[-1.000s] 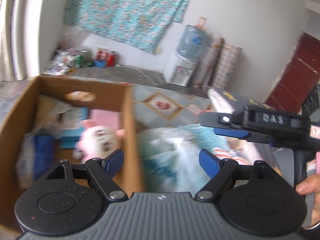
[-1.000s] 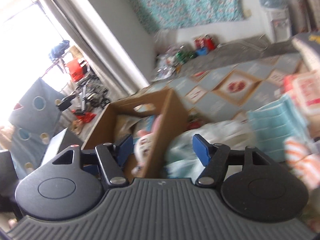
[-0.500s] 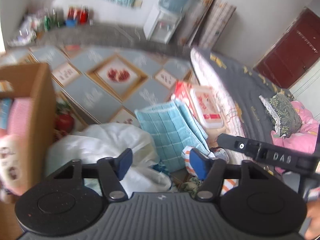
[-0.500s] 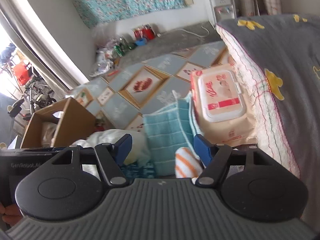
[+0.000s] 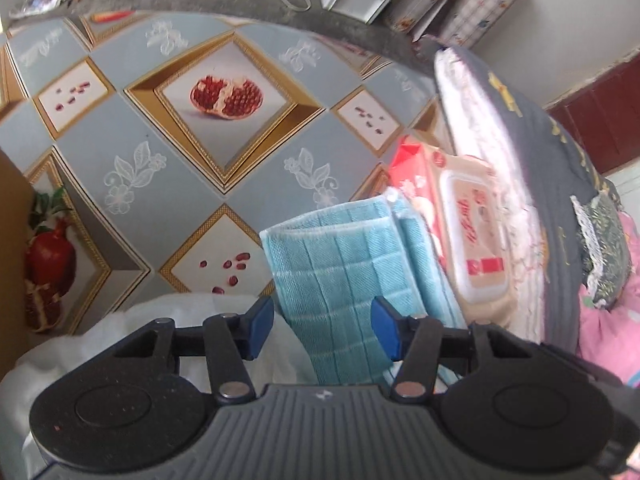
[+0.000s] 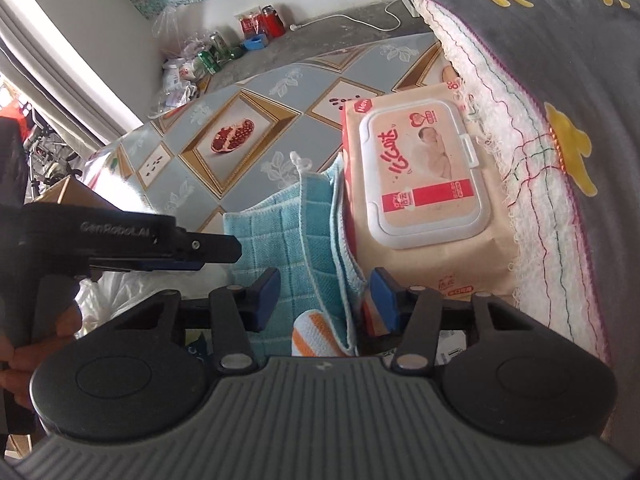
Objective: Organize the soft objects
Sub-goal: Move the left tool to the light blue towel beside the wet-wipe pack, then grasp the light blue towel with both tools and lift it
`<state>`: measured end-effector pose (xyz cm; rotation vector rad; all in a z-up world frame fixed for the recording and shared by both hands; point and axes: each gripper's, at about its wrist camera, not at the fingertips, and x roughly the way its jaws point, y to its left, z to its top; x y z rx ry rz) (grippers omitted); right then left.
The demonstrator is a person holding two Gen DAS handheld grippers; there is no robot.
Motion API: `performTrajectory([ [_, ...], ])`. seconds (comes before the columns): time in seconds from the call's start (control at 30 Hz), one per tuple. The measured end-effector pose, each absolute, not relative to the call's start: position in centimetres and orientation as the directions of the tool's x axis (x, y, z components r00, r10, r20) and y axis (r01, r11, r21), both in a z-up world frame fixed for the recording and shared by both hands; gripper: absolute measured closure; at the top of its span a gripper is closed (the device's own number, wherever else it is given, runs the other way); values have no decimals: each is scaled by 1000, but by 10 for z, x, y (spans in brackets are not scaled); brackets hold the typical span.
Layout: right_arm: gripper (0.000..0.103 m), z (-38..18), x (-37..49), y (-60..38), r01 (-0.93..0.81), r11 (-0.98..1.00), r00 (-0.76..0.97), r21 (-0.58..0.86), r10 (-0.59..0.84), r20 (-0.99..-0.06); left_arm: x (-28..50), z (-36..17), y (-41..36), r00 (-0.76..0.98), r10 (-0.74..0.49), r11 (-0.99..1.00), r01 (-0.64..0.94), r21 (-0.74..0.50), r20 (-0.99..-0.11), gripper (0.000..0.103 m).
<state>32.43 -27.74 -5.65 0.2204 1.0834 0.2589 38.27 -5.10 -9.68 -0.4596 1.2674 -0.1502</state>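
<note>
On the patterned floor (image 5: 132, 128) beside the bed (image 6: 560, 60), the folded blue towel (image 5: 344, 276) leans against a wipes pack (image 6: 424, 176). The left wrist view alone shows a white bag (image 5: 92, 340); the right wrist view alone shows a striped orange cloth (image 6: 312, 334). The left gripper (image 5: 322, 322) has just been closing, its jaws part open astride the towel, pads not pressing. The right gripper (image 6: 324, 298) likewise straddles the towel's edge, part open.
</note>
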Motion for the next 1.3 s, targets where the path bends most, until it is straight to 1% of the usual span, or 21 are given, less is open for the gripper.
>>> performTrajectory([
  [0.23,55,-64,330,-268,-122,947,435,299,321,-841,396,-115,-52,262,-383,885,-169,-433,-886,50],
  [0.3,56,-64,331,-265,-133,947,443,291,319,-838,397,-117,-52,262,-391,879,-179,-442,-882,55],
  [0.33,60,-64,331,-263,-139,948,447,286,318,-836,397,-118,-52,263,-388,877,-189,-442,-883,57],
  [0.37,72,-63,330,-260,-148,949,453,277,314,-834,397,-119,-52,269,-386,874,-197,-443,-882,62],
  [0.43,84,-66,330,-256,-160,951,451,265,309,-837,398,-119,-52,274,-390,870,-203,-449,-879,74],
  [0.47,88,-68,330,-254,-163,951,452,262,308,-837,398,-119,-51,279,-391,865,-212,-454,-877,82],
  [0.5,90,-69,329,-252,-170,952,454,254,305,-837,397,-119,-50,286,-396,862,-213,-460,-873,87],
  [0.57,92,-71,329,-249,-183,952,458,247,305,-835,396,-116,-49,302,-411,852,-210,-480,-860,91],
  [0.67,93,-72,329,-244,-207,945,450,253,322,-833,396,-112,-49,314,-450,830,-199,-522,-836,90],
  [0.73,93,-73,328,-238,-233,939,438,253,333,-835,397,-111,-48,309,-473,812,-209,-544,-825,80],
  [0.8,94,-75,327,-230,-262,933,423,246,340,-840,399,-111,-48,311,-490,801,-209,-562,-814,62],
  [0.87,94,-77,325,-222,-292,925,406,244,351,-844,399,-110,-47,311,-508,789,-205,-579,-803,55],
  [0.9,94,-78,325,-219,-303,921,397,244,354,-847,399,-110,-47,312,-517,784,-203,-587,-797,48],
  [1.0,94,-83,324,-210,-328,909,370,259,376,-850,399,-109,-48,310,-536,772,-196,-605,-785,39],
  [1.07,94,-88,324,-206,-340,900,353,274,392,-849,401,-110,-51,302,-526,782,-197,-592,-795,39],
  [1.13,94,-90,323,-201,-359,887,342,289,413,-844,402,-112,-54,292,-487,810,-201,-550,-823,41],
  [1.17,94,-90,323,-200,-365,886,340,287,414,-844,403,-114,-57,283,-466,829,-193,-526,-838,46],
  [1.2,94,-89,322,-199,-374,882,338,287,417,-844,404,-116,-60,272,-443,847,-184,-498,-854,54],
  [1.23,92,-88,322,-198,-384,877,334,289,424,-842,405,-118,-63,258,-418,865,-182,-468,-871,59],
  [1.27,91,-86,321,-198,-392,871,331,294,432,-839,406,-121,-64,243,-399,876,-184,-446,-884,69],
  [1.3,91,-84,321,-199,-395,869,331,297,436,-837,406,-124,-64,235,-393,879,-188,-439,-889,71],
])
